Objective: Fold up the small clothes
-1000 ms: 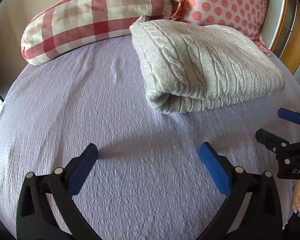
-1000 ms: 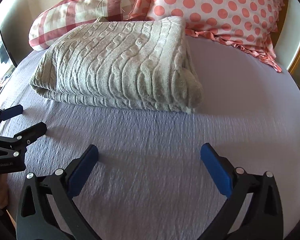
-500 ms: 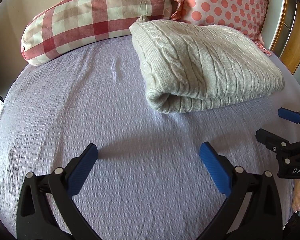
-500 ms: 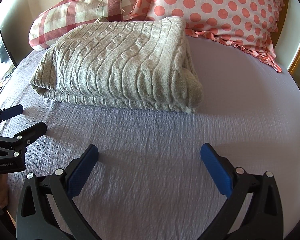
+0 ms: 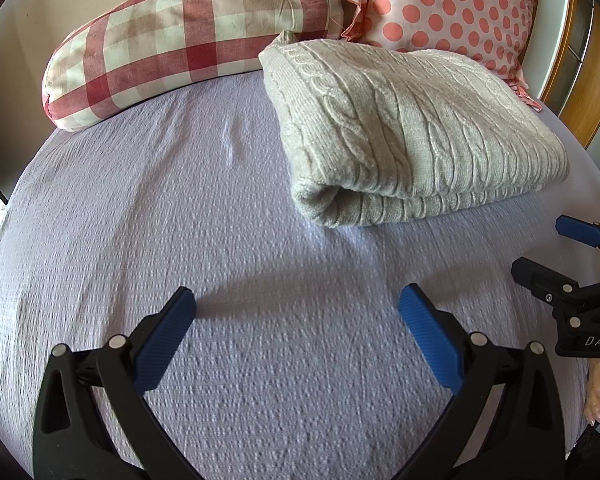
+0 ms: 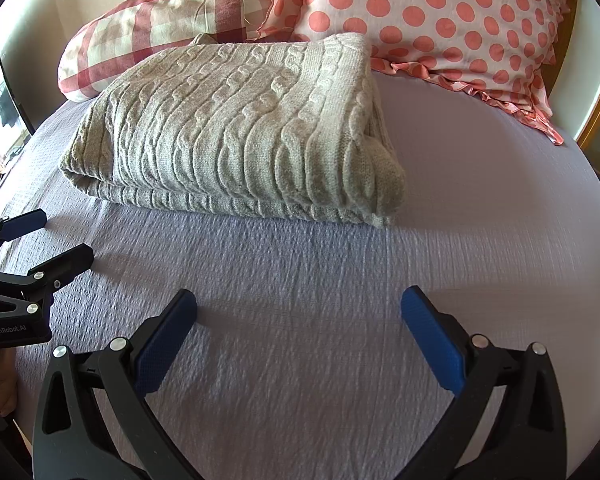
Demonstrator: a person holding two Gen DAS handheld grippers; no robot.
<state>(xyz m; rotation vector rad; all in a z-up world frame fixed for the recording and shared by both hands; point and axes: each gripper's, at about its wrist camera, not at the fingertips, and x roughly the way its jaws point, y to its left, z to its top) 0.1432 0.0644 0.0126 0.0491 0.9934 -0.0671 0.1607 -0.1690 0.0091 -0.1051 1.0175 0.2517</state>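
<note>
A grey cable-knit sweater (image 5: 412,136) lies folded in a thick rectangle on the lilac bed sheet (image 5: 180,208), close to the pillows; it also shows in the right wrist view (image 6: 236,136). My left gripper (image 5: 298,312) is open and empty, low over the sheet, in front and to the left of the sweater. My right gripper (image 6: 298,312) is open and empty, in front of the sweater's right half. Each gripper shows at the edge of the other's view: the right gripper (image 5: 548,252), the left gripper (image 6: 56,240).
A red-and-cream checked bolster pillow (image 5: 188,40) and a pink polka-dot pillow (image 6: 440,20) lie at the head of the bed behind the sweater. A wooden bed frame (image 5: 580,80) runs along the right side. Bare sheet (image 6: 500,200) lies right of the sweater.
Almost nothing has moved. Both grippers stay open and hover in the same place; the views shift only slightly.
</note>
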